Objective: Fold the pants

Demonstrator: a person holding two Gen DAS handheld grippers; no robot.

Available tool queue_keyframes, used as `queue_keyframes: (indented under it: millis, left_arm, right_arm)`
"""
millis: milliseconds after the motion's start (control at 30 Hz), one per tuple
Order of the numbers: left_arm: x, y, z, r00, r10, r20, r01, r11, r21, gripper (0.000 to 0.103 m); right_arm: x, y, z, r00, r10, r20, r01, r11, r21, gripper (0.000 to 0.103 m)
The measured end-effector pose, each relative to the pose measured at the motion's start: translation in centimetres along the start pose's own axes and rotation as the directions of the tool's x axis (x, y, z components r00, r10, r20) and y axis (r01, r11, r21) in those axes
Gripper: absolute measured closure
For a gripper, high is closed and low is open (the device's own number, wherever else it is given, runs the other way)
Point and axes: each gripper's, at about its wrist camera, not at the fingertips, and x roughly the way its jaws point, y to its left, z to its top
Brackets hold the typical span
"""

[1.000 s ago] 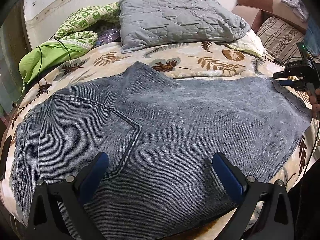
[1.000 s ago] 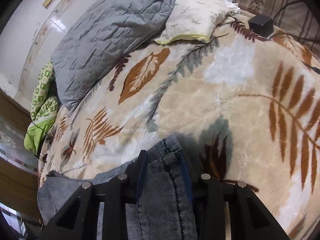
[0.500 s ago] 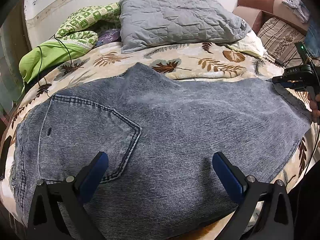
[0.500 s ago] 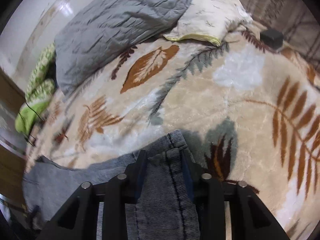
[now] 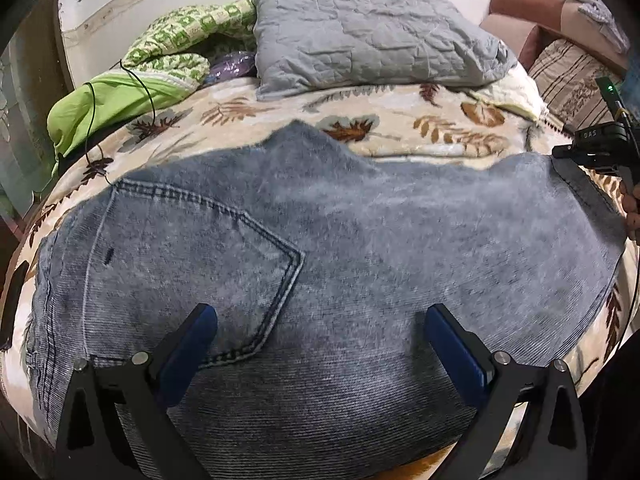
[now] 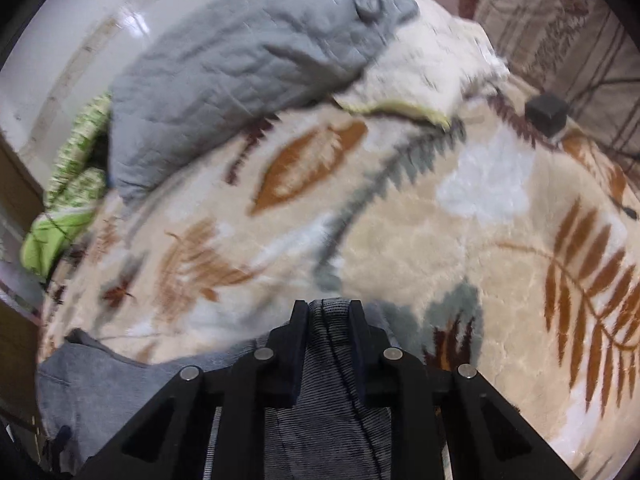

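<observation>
Blue-grey jeans (image 5: pixel 340 248) lie spread across the bed, back pocket (image 5: pixel 192 264) facing up at the left. My left gripper (image 5: pixel 320 344) is open and empty, hovering over the near edge of the jeans. My right gripper (image 6: pixel 328 312) is shut on the hem of a jeans leg (image 6: pixel 326 364). It also shows in the left wrist view (image 5: pixel 596 148), at the far right corner of the jeans, with the hand holding it.
The bed carries a cream blanket with a leaf print (image 6: pixel 460 248). A grey quilted pillow (image 5: pixel 368 36), a green patterned cover (image 5: pixel 160 64) and a black cable (image 5: pixel 116 96) lie at the head. A small black box (image 6: pixel 546 114) sits on the blanket. Striped cushions (image 5: pixel 568 76) stand at the right.
My right gripper has pulled the hem slightly toward the head of the bed and swung its view. The left gripper has stayed still and open.
</observation>
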Motion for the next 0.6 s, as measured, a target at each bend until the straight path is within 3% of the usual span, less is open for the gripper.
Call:
queue_keyframes:
  millis: [67, 267, 367, 467, 600]
  left_arm:
    - [-0.1, -0.1, 0.0, 1.0, 0.007, 0.002, -0.007, 1.0, 0.008, 0.0]
    - [-0.4, 0.2, -0.2, 0.999, 0.044, 0.006, -0.044, 0.999, 0.01, 0.0]
    - [-0.5, 0.3, -0.5, 0.998, 0.06, 0.009, -0.06, 0.998, 0.011, 0.0]
    - [-0.5, 0.0, -0.8, 0.997, 0.074, 0.011, -0.075, 0.997, 0.031, 0.0]
    - [-0.3, -0.2, -1.0, 0.998, 0.057, 0.003, -0.057, 0.998, 0.038, 0.0]
  right_arm:
    - [0.8, -0.5, -0.1, 0.999, -0.028, -0.016, 0.028, 1.0, -0.001, 0.082]
    - [-0.1, -2.0, -0.3, 1.0, -0.009, 0.007, 0.008, 0.997, 0.074, 0.079]
    - [-3.4, -1.4, -0.7, 0.982, -0.14, 0.124, 0.134, 0.99, 0.053, 0.079]
    - [-6.4, -0.5, -2.2, 0.979, -0.056, 0.198, 0.049, 0.998, 0.037, 0.079]
    - [-7.4, 4.0, -5.3, 0.987, 0.11, 0.121, -0.099, 0.991, -0.093, 0.079]
